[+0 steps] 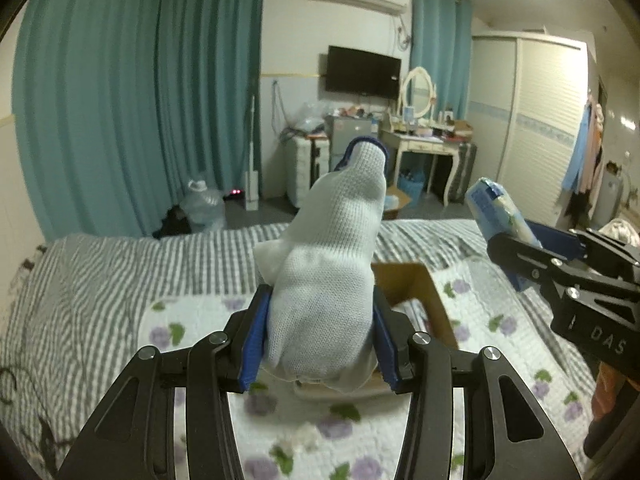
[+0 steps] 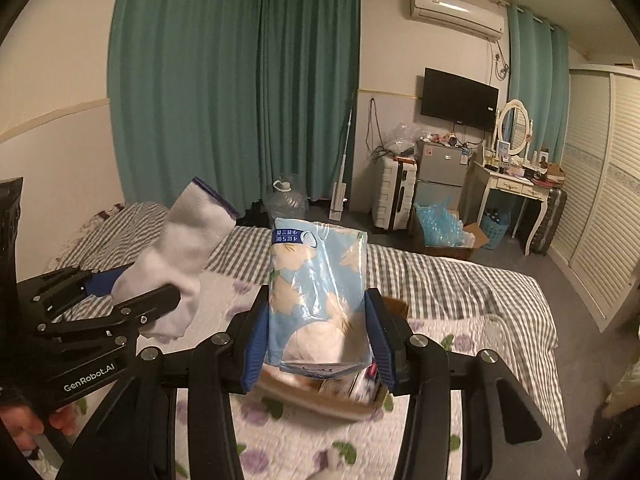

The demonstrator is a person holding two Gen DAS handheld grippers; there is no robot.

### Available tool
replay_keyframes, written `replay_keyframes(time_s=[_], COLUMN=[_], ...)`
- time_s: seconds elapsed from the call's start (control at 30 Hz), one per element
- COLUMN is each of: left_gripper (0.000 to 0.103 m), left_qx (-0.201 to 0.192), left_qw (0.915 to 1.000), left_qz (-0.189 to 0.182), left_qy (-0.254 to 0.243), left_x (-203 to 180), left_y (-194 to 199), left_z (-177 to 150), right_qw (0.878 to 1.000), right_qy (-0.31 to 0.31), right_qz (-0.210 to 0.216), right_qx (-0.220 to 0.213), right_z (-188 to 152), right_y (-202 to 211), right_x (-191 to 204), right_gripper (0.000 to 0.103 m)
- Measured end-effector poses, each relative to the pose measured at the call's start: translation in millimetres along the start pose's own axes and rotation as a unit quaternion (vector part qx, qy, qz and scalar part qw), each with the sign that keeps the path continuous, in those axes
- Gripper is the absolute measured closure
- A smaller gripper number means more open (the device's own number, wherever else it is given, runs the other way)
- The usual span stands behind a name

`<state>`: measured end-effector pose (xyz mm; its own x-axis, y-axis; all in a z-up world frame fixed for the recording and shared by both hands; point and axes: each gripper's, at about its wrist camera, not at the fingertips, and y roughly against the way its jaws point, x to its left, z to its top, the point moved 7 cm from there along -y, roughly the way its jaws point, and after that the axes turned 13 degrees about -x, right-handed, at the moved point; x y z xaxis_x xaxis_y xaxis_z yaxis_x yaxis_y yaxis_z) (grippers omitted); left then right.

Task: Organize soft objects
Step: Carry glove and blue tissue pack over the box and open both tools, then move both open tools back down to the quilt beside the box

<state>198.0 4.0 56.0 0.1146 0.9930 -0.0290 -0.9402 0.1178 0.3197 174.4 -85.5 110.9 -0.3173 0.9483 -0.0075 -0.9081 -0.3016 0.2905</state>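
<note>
My left gripper (image 1: 318, 340) is shut on a white knit glove with a blue cuff (image 1: 332, 248), which stands up between the blue pads above the bed. In the right wrist view that glove (image 2: 184, 248) shows at the left in the left gripper (image 2: 152, 304). My right gripper (image 2: 318, 336) is shut on a light blue pack of tissues (image 2: 316, 292), held upright. The same pack (image 1: 500, 208) appears at the right in the left wrist view, in the right gripper (image 1: 532, 256). Below both sits an open cardboard box (image 2: 320, 396) on the flowered quilt (image 2: 304, 440).
The bed has a grey striped cover (image 1: 100, 264) beyond the quilt. Past the bed's far edge lie the floor with a water jug (image 2: 288, 200), a suitcase (image 2: 394, 192), a small fridge (image 2: 440, 176) and a dressing table (image 2: 516, 184). A hand (image 2: 28, 428) grips the left handle.
</note>
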Motion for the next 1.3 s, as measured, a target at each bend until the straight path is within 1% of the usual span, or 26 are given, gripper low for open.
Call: replay_keyframes(time_s=[0.1, 0.2, 0.3, 0.33, 0.43, 0.53, 0.6, 0.67, 0.77, 0.8, 0.87, 0.9, 0.93, 0.97, 1.03, 1.07, 1.13, 1.2, 1.27, 1.3], left_gripper=[0.057, 0.057, 0.057, 0.057, 0.057, 0.057, 0.057, 0.057, 0.055, 0.055, 0.049, 0.049, 0.048, 0.048, 0.045, 0.038, 0.027, 0.025, 0.025, 0.025], left_qx=[0.002, 0.012, 0.034, 0.043, 0.066, 0.082, 0.082, 0.083, 0.087, 0.088, 0.090, 0.089, 0.084, 0.076, 0.066, 0.060, 0.039, 0.010, -0.012, -0.021], left_qw=[1.0000, 0.9999, 0.9994, 0.9990, 0.9976, 0.9965, 0.9964, 0.9963, 0.9959, 0.9957, 0.9955, 0.9955, 0.9959, 0.9965, 0.9971, 0.9974, 0.9986, 0.9994, 0.9995, 0.9994], left_qz=[0.003, 0.004, 0.001, -0.005, -0.019, -0.017, -0.017, -0.020, -0.023, -0.026, -0.024, -0.021, -0.015, -0.005, -0.001, 0.003, 0.011, 0.016, 0.020, 0.022], left_qy=[-0.001, 0.004, 0.008, 0.008, 0.002, -0.005, -0.010, -0.014, -0.013, -0.013, -0.020, -0.025, -0.029, -0.034, -0.039, -0.039, -0.035, -0.028, -0.020, -0.017], left_x=[-1.2, -1.4, -2.8, -4.2, -8.7, -12.6, -14.7, -19.1, -22.8, -24.3, -26.1, -28.2, -28.9, -30.9, -31.7, -30.8, -27.6, -24.4, -22.0, -20.5], left_y=[-33.0, -64.2, -95.0, -104.7, -128.2, -144.4, -152.3, -156.4, -161.8, -161.8, -162.1, -160.8, -158.0, -155.5, -146.6, -140.5, -124.6, -102.3, -75.9, -64.1], left_z=[5.7, -0.8, -21.2, -29.9, -58.6, -81.1, -93.6, -100.6, -106.6, -108.4, -109.1, -109.2, -108.0, -102.6, -91.8, -82.6, -61.2, -33.1, -4.4, 7.8], right_qw=[1.000, 1.000, 1.000, 1.000, 0.998, 0.998, 0.997, 0.996, 0.995, 0.994, 0.993, 0.993, 0.994, 0.994, 0.995, 0.995, 0.995, 0.996, 0.997, 0.997], right_qy=[-0.002, -0.001, -0.005, -0.007, -0.033, -0.022, -0.022, -0.024, -0.027, -0.030, -0.044, -0.046, -0.044, -0.041, -0.041, -0.044, -0.047, -0.044, -0.039, -0.037], right_qz=[-0.001, -0.005, -0.008, -0.008, 0.002, -0.002, 0.002, 0.004, -0.007, -0.010, -0.012, -0.014, -0.018, -0.022, -0.028, -0.031, -0.036, -0.041, -0.048, -0.051], right_qx=[0.007, 0.013, 0.023, 0.028, 0.050, 0.067, 0.077, 0.088, 0.098, 0.101, 0.107, 0.107, 0.103, 0.099, 0.090, 0.085, 0.077, 0.065, 0.048, 0.037], right_z=[5.8, 7.2, -0.6, -5.3, -26.1, -49.8, -64.2, -80.2, -96.3, -99.8, -103.8, -104.2, -102.9, -100.7, -93.5, -86.9, -71.8, -50.9, -24.1, -8.8], right_y=[-34.4, -67.7, -102.6, -113.5, -144.7, -170.4, -183.4, -197.0, -210.4, -213.7, -217.3, -216.7, -213.5, -210.2, -202.0, -196.7, -185.6, -168.1, -143.0, -127.3], right_x=[-10.6, -20.9, -28.7, -31.6, -38.8, -38.9, -38.1, -39.3, -43.2, -46.9, -52.9, -54.7, -56.7, -57.3, -59.3, -61.1, -63.0, -65.1, -66.4, -66.2], right_gripper=[0.058, 0.058, 0.058, 0.058, 0.058, 0.058, 0.058, 0.058, 0.056, 0.055, 0.051, 0.047, 0.044, 0.043, 0.038, 0.037, 0.036, 0.036, 0.036, 0.034])
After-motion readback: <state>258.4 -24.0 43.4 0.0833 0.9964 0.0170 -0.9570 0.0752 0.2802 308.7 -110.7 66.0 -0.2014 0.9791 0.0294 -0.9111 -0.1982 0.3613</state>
